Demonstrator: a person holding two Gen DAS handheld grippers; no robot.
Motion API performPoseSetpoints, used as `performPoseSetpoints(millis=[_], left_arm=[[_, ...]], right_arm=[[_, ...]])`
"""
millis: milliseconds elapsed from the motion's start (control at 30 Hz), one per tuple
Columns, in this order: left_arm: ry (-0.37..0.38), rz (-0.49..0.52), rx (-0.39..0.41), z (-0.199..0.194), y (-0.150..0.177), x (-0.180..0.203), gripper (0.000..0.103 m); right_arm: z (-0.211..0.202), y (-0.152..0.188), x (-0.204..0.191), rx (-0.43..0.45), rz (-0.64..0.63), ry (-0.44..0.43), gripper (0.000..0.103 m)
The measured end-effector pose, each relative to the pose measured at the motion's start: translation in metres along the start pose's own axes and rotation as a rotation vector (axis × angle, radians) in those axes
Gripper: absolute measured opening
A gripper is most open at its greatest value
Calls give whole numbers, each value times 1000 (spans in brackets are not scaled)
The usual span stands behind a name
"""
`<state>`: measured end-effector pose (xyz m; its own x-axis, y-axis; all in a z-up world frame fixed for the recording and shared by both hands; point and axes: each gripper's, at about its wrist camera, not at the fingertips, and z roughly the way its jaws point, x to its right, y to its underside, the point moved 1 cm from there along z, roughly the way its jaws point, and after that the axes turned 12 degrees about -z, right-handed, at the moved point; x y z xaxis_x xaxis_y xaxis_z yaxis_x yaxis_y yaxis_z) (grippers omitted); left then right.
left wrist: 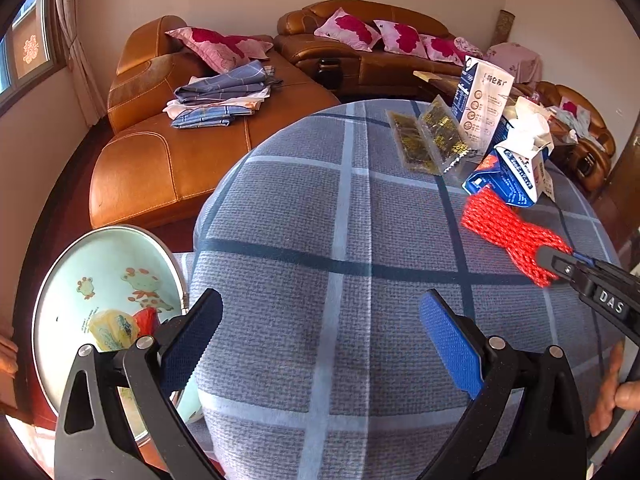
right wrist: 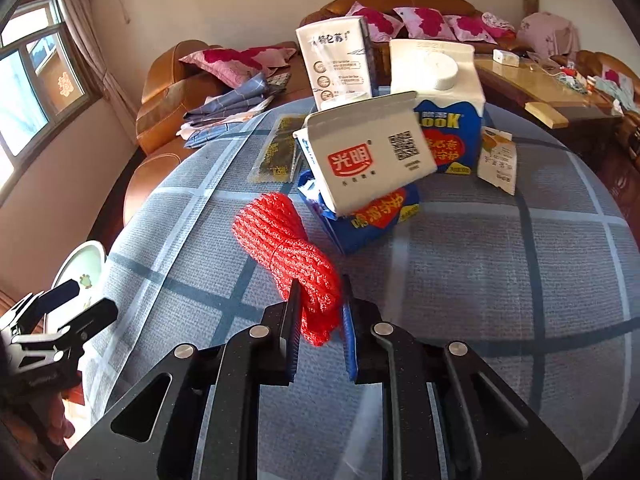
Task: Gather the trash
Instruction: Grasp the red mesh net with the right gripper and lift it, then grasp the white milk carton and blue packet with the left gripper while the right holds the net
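Observation:
My right gripper (right wrist: 320, 312) is shut on a red foam net sleeve (right wrist: 288, 248) and holds it just above the plaid table cloth (right wrist: 500, 280); it also shows in the left wrist view (left wrist: 508, 232). My left gripper (left wrist: 320, 320) is open and empty over the table's near left edge. A pale green basin (left wrist: 100, 280) with a yellow wrapper (left wrist: 112, 328) and a red scrap inside sits below the table's left edge. More trash lies at the far side: milk cartons (right wrist: 376, 160), a tall white carton (right wrist: 336, 64) and flat snack packets (left wrist: 428, 140).
Brown leather sofas (left wrist: 168, 160) with pink cushions and folded cloth stand behind the table. A glass-topped side table (right wrist: 532, 84) with small items is at the far right. A window (right wrist: 28, 80) is at left.

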<state>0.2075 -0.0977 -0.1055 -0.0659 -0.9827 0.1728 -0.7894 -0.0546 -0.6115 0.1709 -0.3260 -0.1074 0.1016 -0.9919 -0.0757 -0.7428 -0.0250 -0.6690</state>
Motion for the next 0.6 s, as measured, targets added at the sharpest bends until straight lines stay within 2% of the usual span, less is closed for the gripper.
performPoseSetpoints(millis=[100, 300, 400, 600], left_arm=[[35, 18, -2, 3, -2, 19, 96], [95, 56, -5, 14, -7, 66, 96], [100, 94, 14, 18, -8, 95, 95], [117, 132, 66, 23, -18, 145, 89]], right_arm=[[-24, 16, 30, 15, 52, 35, 18], [-64, 34, 111, 58, 217, 207, 18], [-75, 40, 139, 81, 288, 291, 18], [-76, 44, 165, 101, 347, 311, 19]])
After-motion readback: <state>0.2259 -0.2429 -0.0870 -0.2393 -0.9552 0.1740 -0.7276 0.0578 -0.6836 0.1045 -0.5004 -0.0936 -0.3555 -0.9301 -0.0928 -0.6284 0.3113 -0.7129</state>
